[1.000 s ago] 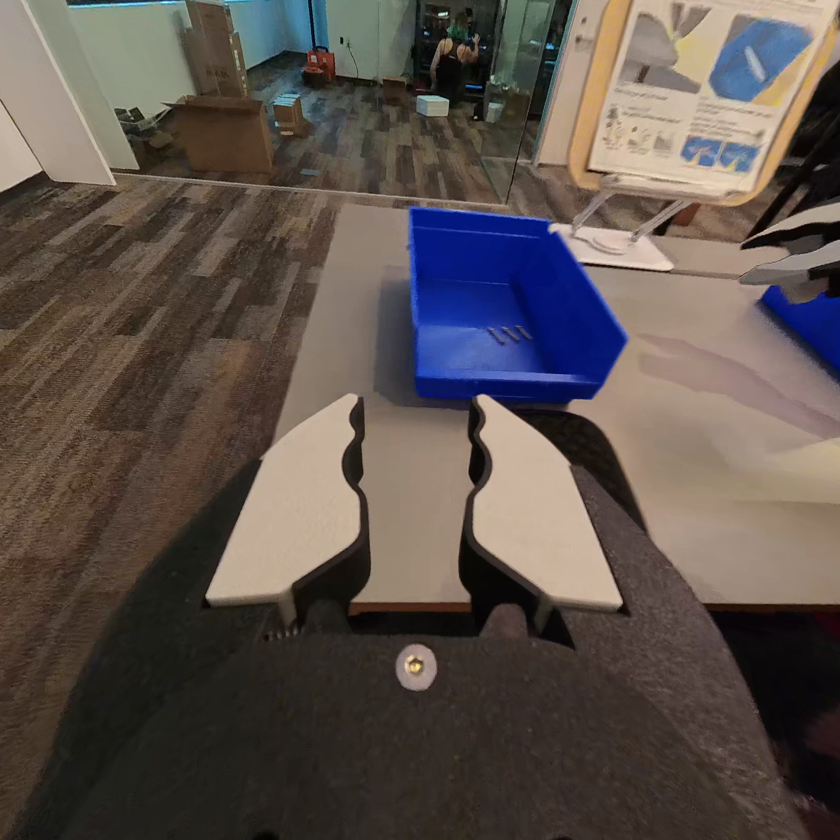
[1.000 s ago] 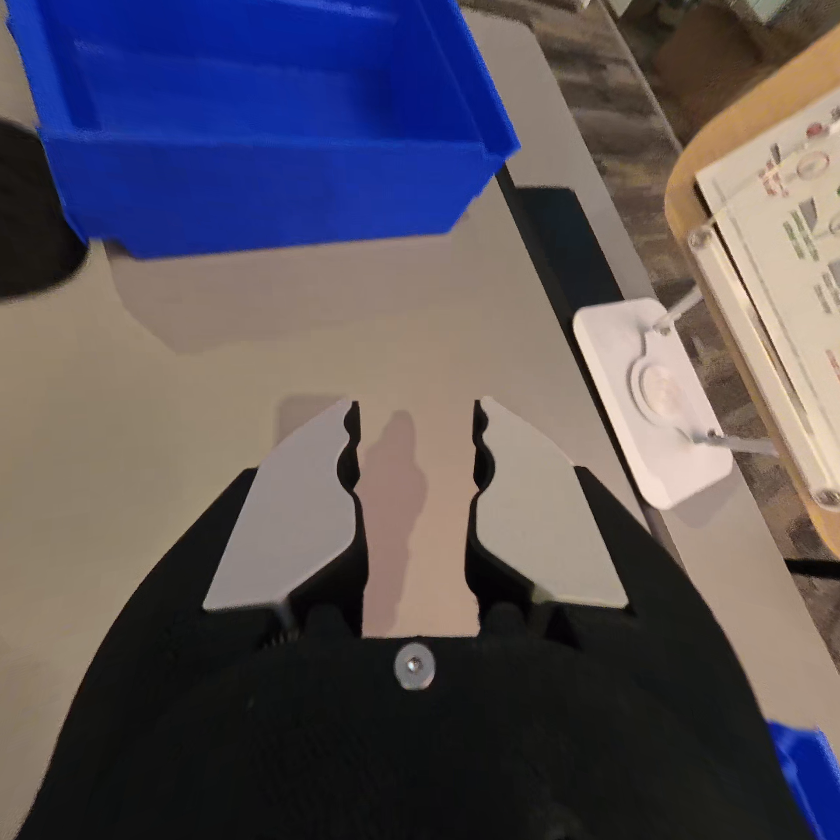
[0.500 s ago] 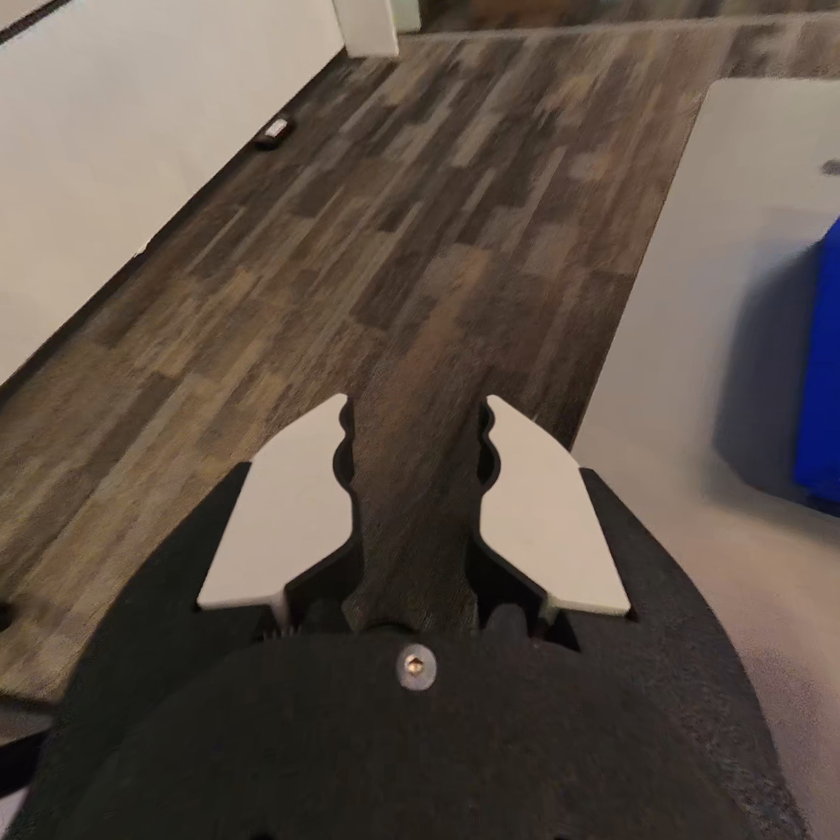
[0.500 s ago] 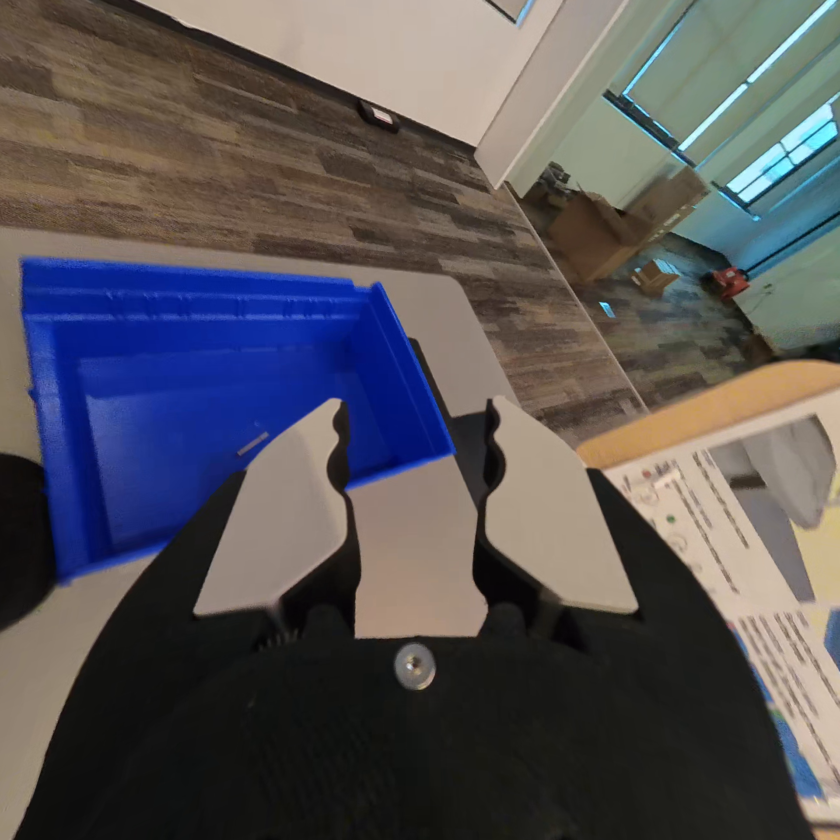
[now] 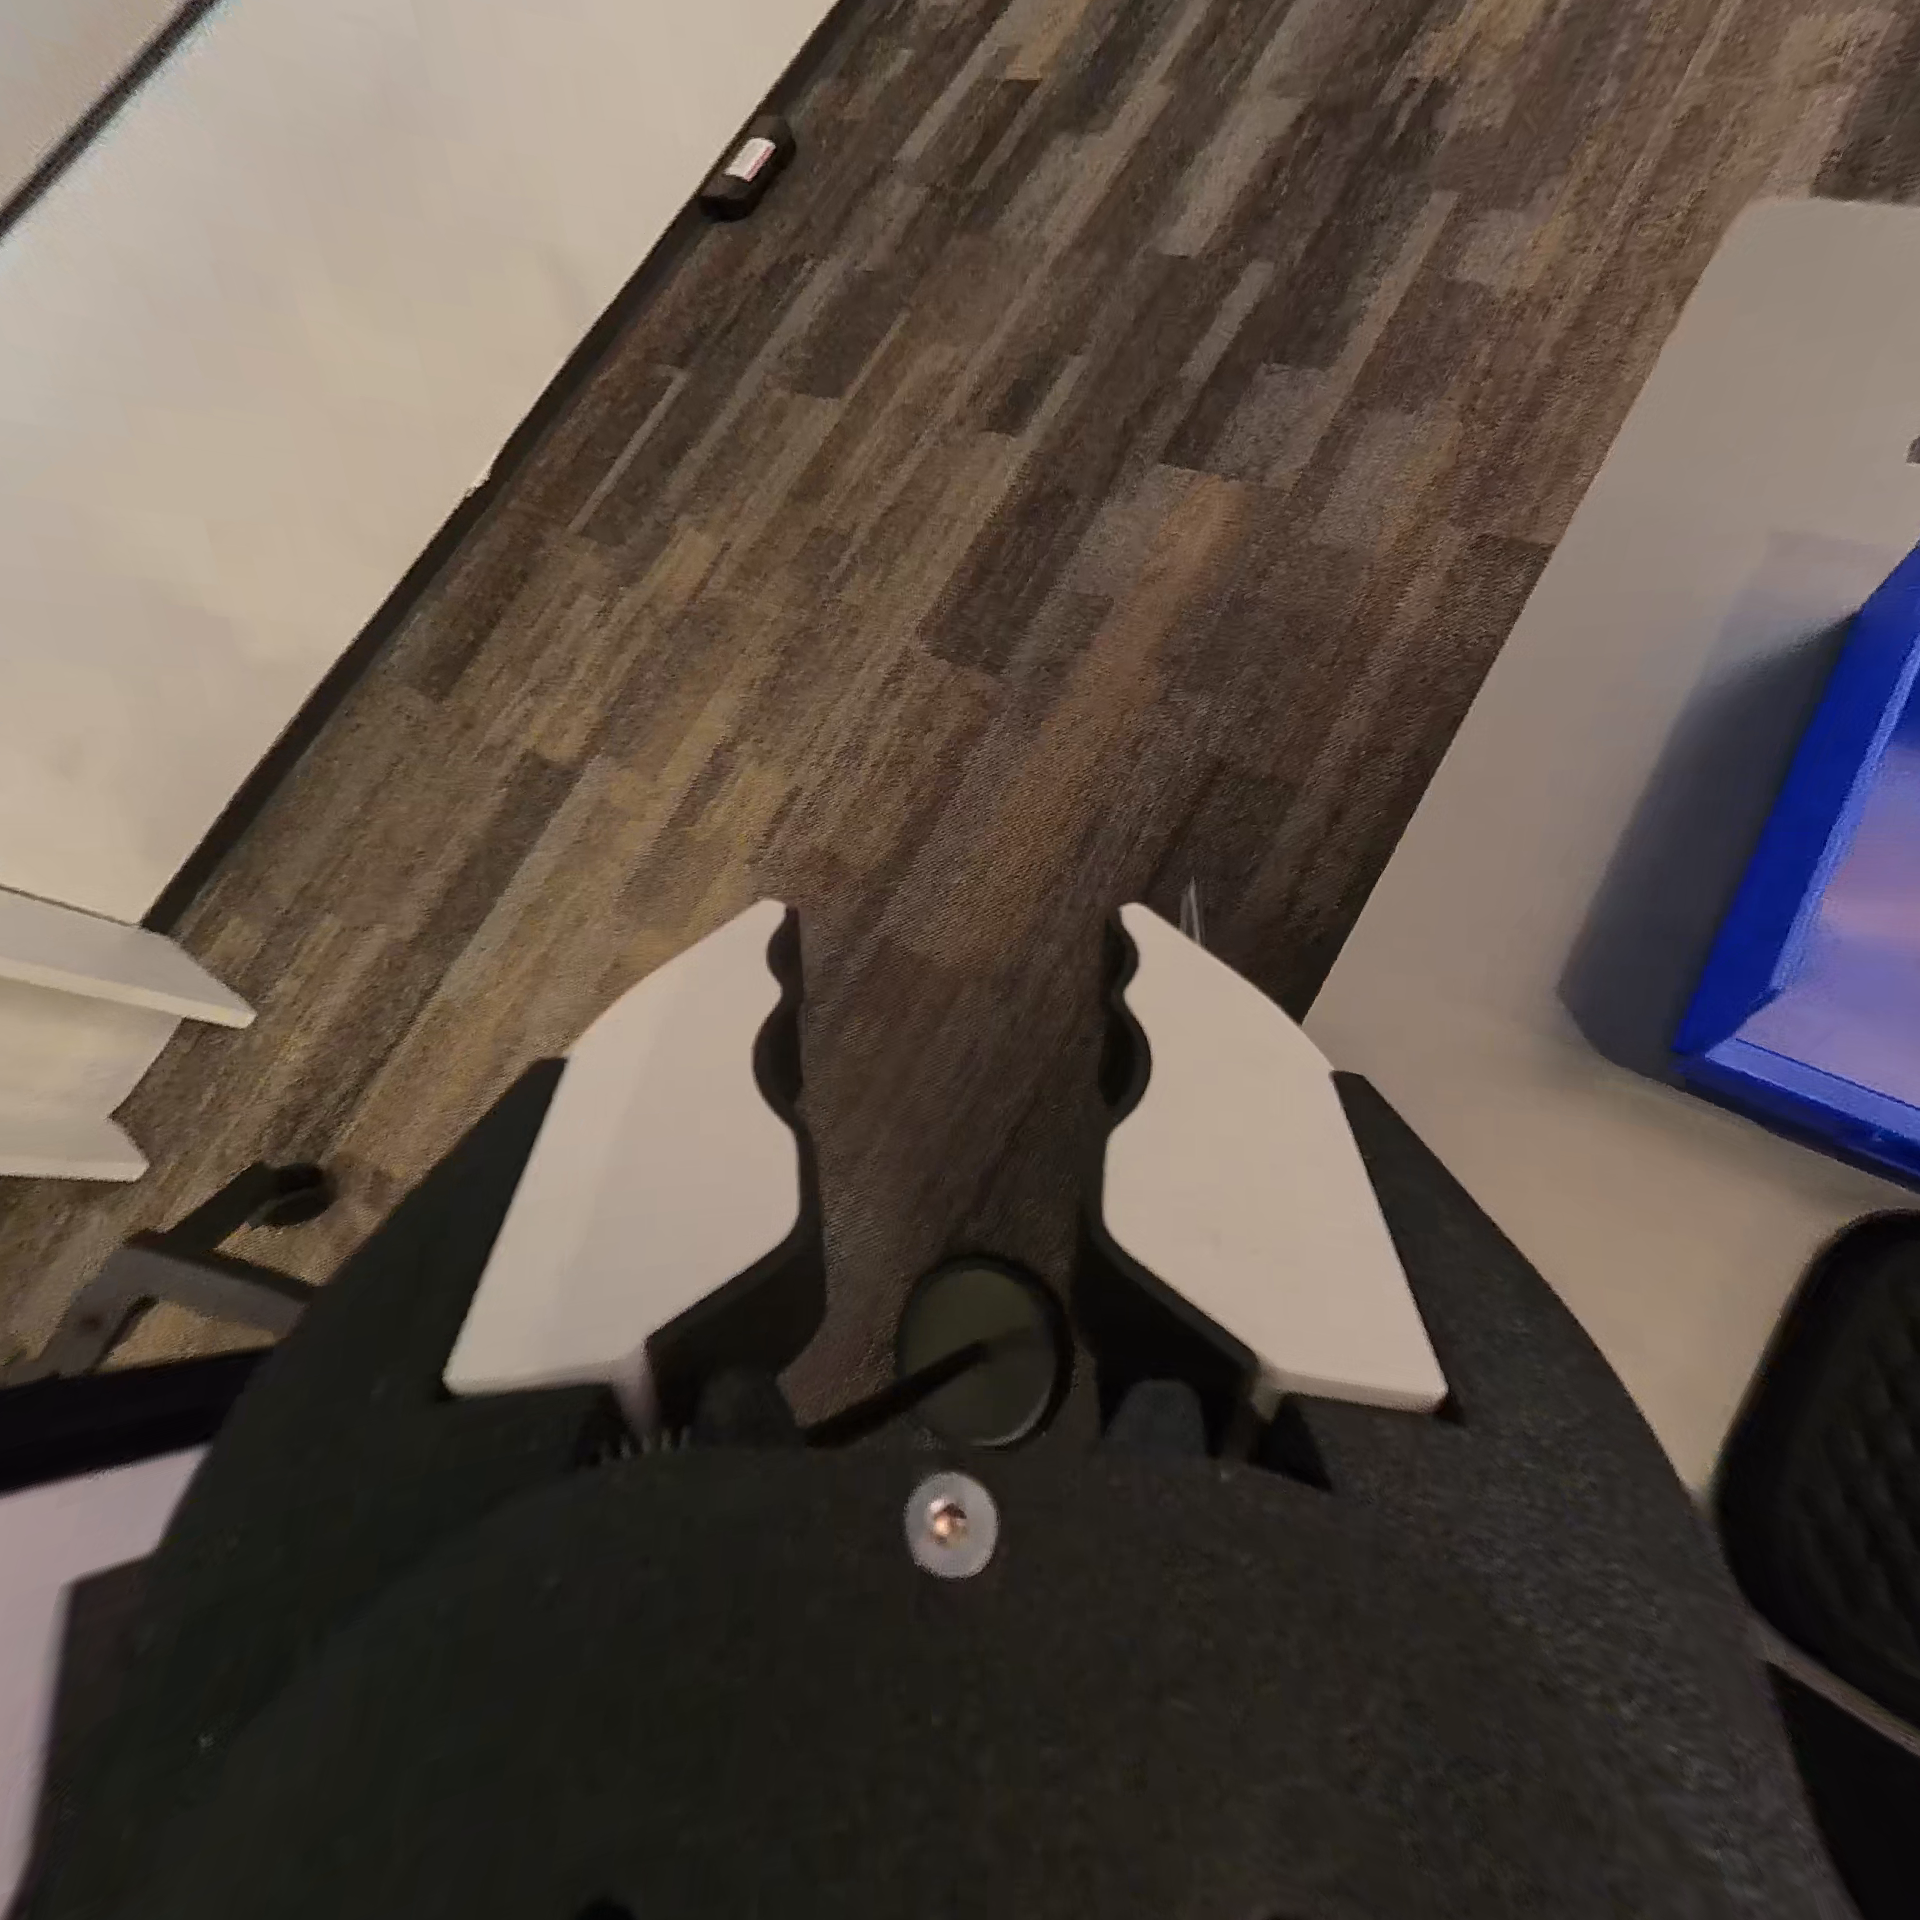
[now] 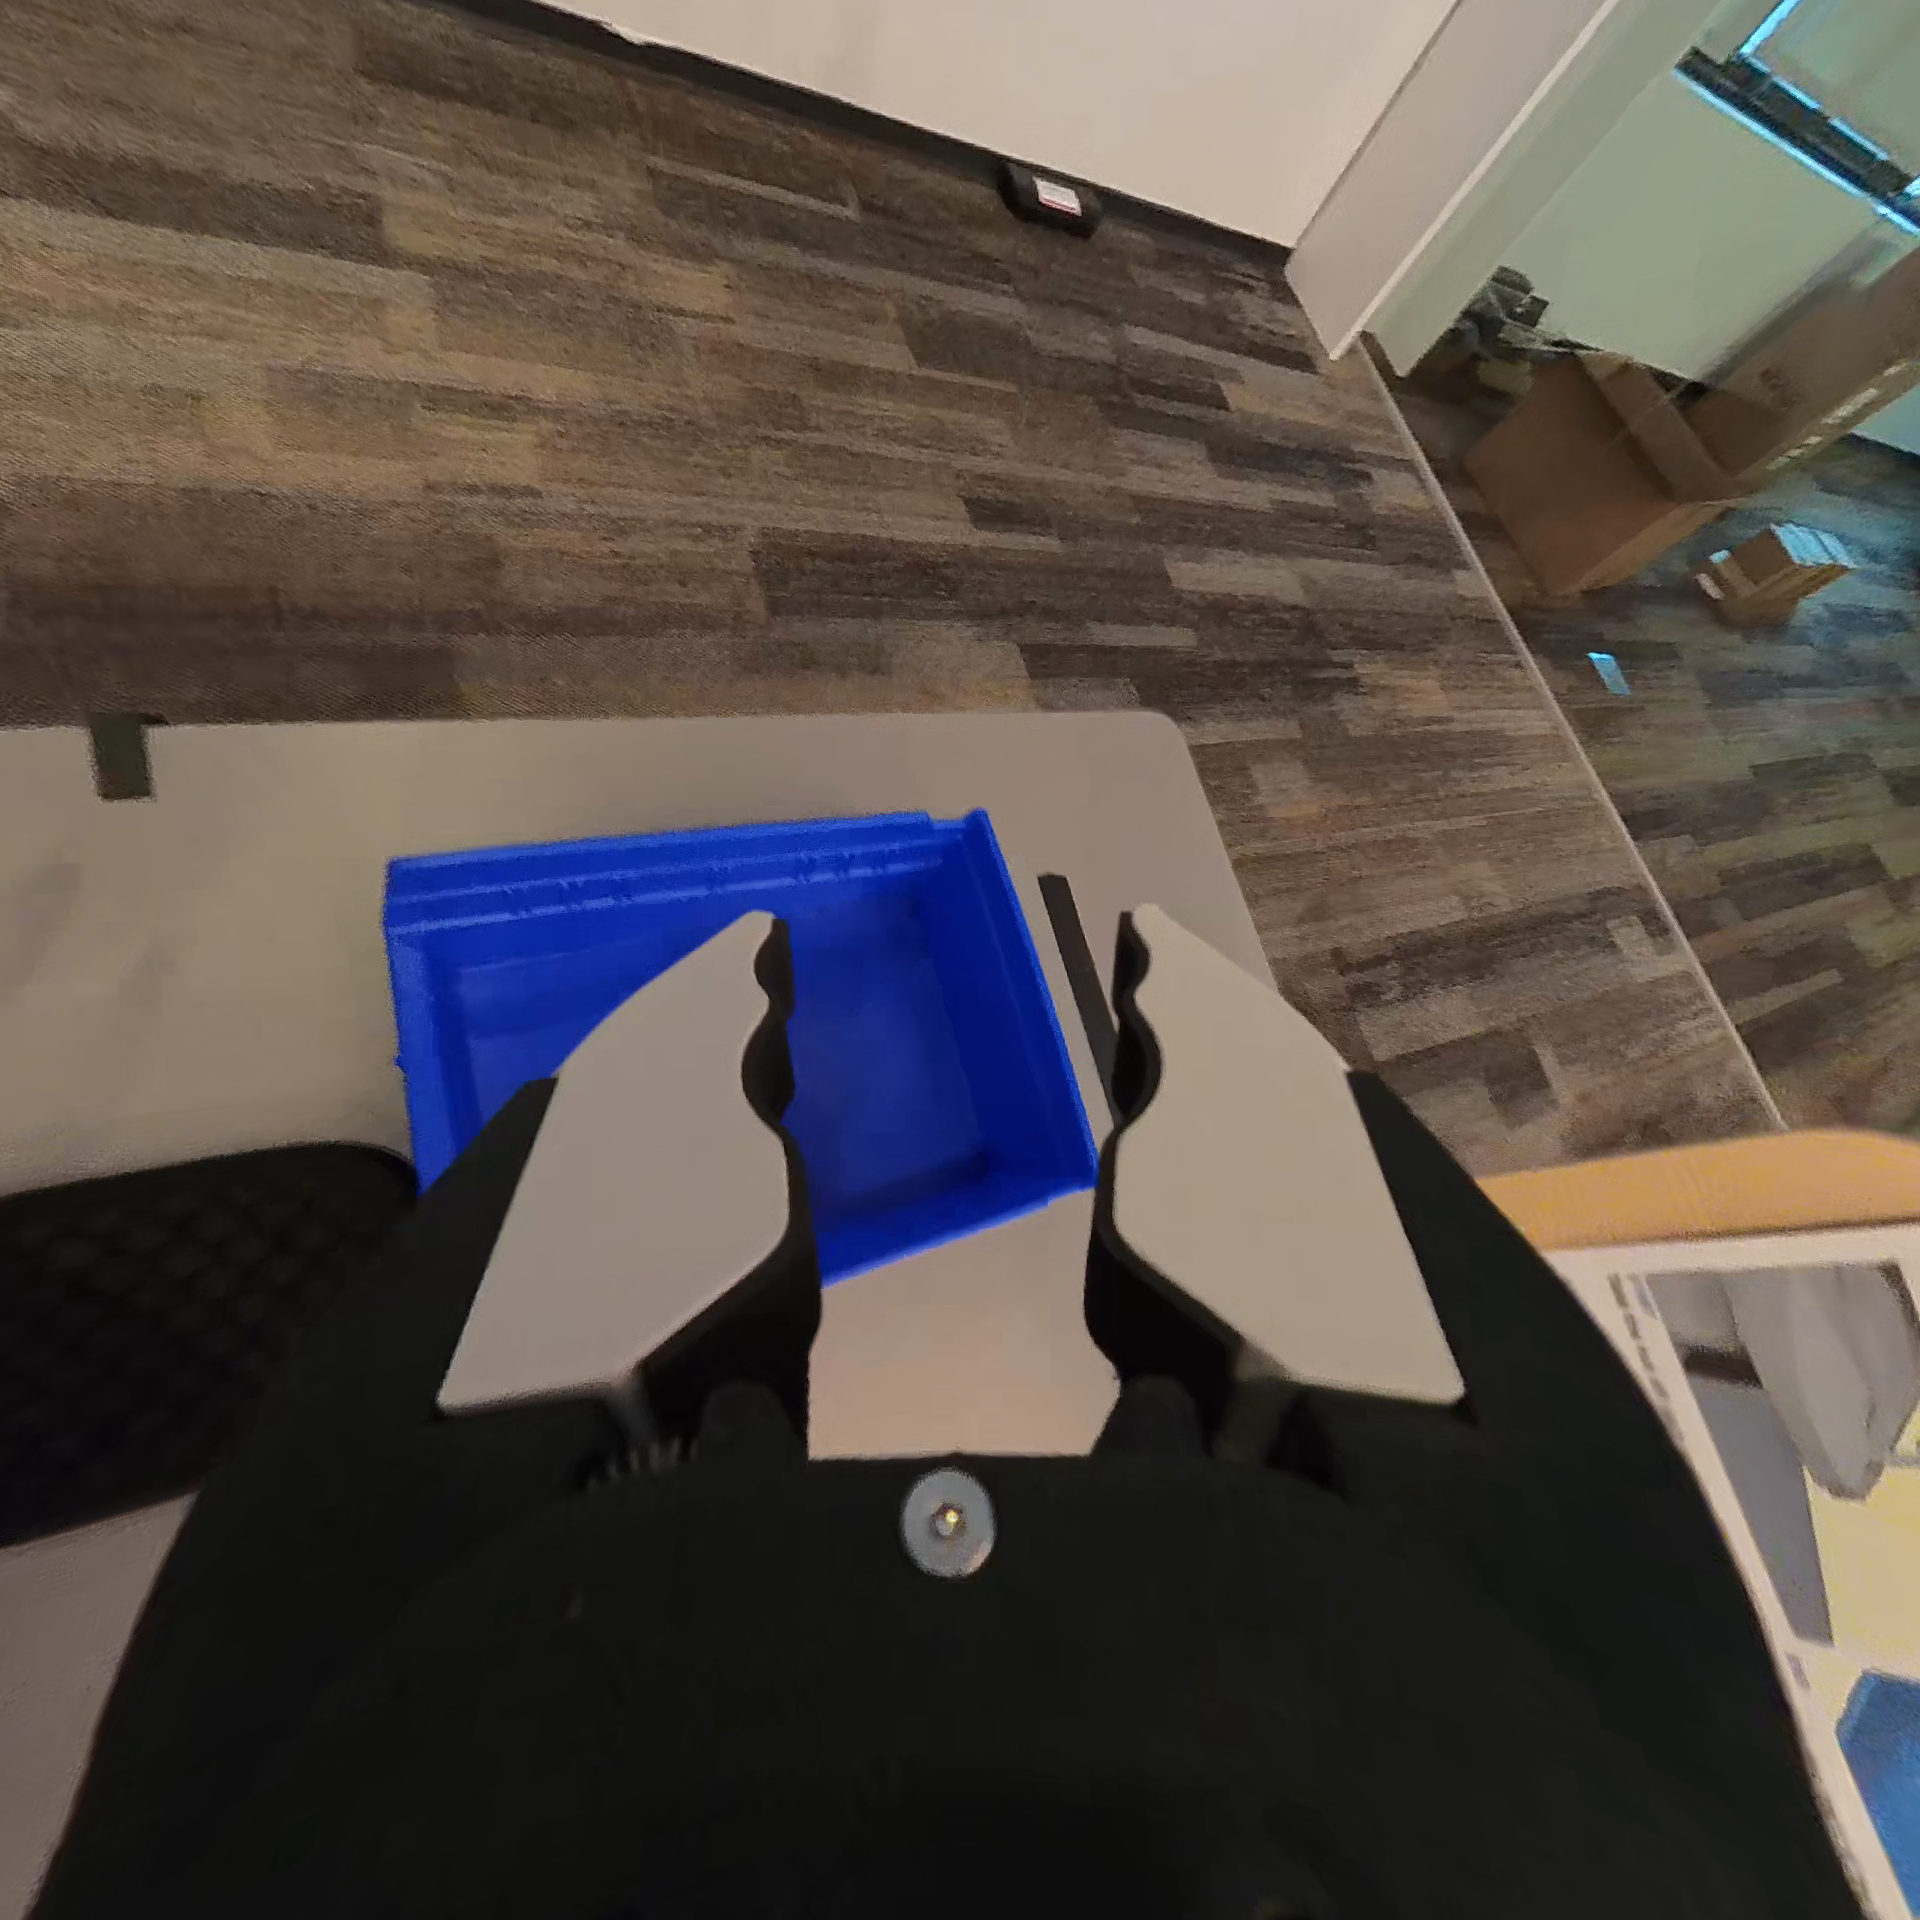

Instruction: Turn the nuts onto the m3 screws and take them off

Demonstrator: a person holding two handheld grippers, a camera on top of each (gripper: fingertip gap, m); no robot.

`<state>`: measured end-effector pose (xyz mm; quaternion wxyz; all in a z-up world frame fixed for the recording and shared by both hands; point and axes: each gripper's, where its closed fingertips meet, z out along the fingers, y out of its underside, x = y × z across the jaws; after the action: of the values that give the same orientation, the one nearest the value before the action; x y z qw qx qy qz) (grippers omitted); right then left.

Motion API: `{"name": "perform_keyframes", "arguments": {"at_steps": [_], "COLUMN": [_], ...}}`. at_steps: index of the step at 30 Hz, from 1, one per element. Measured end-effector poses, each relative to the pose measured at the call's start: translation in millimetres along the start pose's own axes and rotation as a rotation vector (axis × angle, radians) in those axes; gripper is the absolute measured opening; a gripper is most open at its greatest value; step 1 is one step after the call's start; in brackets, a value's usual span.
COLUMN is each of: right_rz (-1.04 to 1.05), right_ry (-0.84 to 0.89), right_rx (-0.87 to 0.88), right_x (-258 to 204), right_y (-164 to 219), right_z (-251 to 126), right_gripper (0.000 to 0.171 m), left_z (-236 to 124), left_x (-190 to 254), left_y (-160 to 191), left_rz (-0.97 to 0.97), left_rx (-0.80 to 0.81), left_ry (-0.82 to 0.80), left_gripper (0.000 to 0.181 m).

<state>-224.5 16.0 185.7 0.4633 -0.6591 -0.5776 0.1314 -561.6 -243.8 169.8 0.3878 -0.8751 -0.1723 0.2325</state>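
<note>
My left gripper (image 5: 951, 920) is open and holds nothing. It points off the table's left edge, over the carpet. A corner of the blue bin (image 5: 1808, 935) shows at its right on the grey table (image 5: 1621, 623). My right gripper (image 6: 945, 930) is open and holds nothing. It hovers above the near right part of the blue bin (image 6: 935, 1039), which sits on the grey table (image 6: 260, 831). No screws or nuts show in either view; my left finger (image 6: 644, 1143) covers part of the bin floor.
A black textured pad (image 6: 156, 1320) lies left of the bin and shows in the left wrist view (image 5: 1829, 1434). A wooden-framed instruction board (image 6: 1766, 1455) stands at the right. A black strip (image 6: 1075, 966) lies right of the bin. Cardboard boxes (image 6: 1621, 468) sit far off on the floor. About 45 centimetres separates my left fingertips from my right.
Both grippers have opened wider. The left one swung left from the bin to face the floor beside the table. The right one tilted up and now looks over the bin.
</note>
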Motion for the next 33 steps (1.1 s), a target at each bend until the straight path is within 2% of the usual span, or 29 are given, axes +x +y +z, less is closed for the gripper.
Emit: {"name": "perform_keyframes", "arguments": {"at_steps": [6,9,11,13,15,17,19,22,26,29,33], "right_rz": [-0.015,-0.037,-0.029,-0.011,0.018,0.112,0.260,0.374,0.310,0.231,0.206], "right_ry": [-0.066,-0.069,-0.031,0.024,0.122,0.196,0.235,0.278,0.362,0.421,0.397], "right_rx": [0.018,0.024,0.047,0.074,0.086,0.139,0.179,0.138,-0.040,-0.092,-0.132], "right_x": [-14,-40,-63,-90,-116,-143,-167,-195,-224,-247,-286], "right_y": [-59,-96,-126,-155,-179,-200,-216,-234,-256,-280,-307], "right_z": [-2,-14,-28,-45,-65,-83,-93,-92,-82,-71,-37], "right_gripper": [0.061,0.061,0.061,0.061,0.066,0.066,0.065,0.064,0.071,0.069,0.068], "left_z": [-76,-114,-152,-197,-240,-274,-297,-311,-304,-287,-253], "left_x": [-52,-87,-118,-160,-214,-274,-339,-425,-494,-521,-541], "left_y": [-28,-43,-59,-70,-66,-48,-19,27,69,91,100], "left_rz": [-0.026,-0.045,-0.029,0.000,0.013,0.008,0.018,0.022,-0.026,-0.013,0.007], "left_rx": [0.041,0.099,0.186,0.267,0.298,0.302,0.274,0.213,0.160,0.151,0.180], "left_ry": [-0.078,-0.014,0.036,0.100,0.161,0.199,0.160,0.106,0.165,0.188,0.224], "left_gripper": [0.057,0.058,0.057,0.058,0.065,0.066,0.065,0.065,0.064,0.064,0.061]}}
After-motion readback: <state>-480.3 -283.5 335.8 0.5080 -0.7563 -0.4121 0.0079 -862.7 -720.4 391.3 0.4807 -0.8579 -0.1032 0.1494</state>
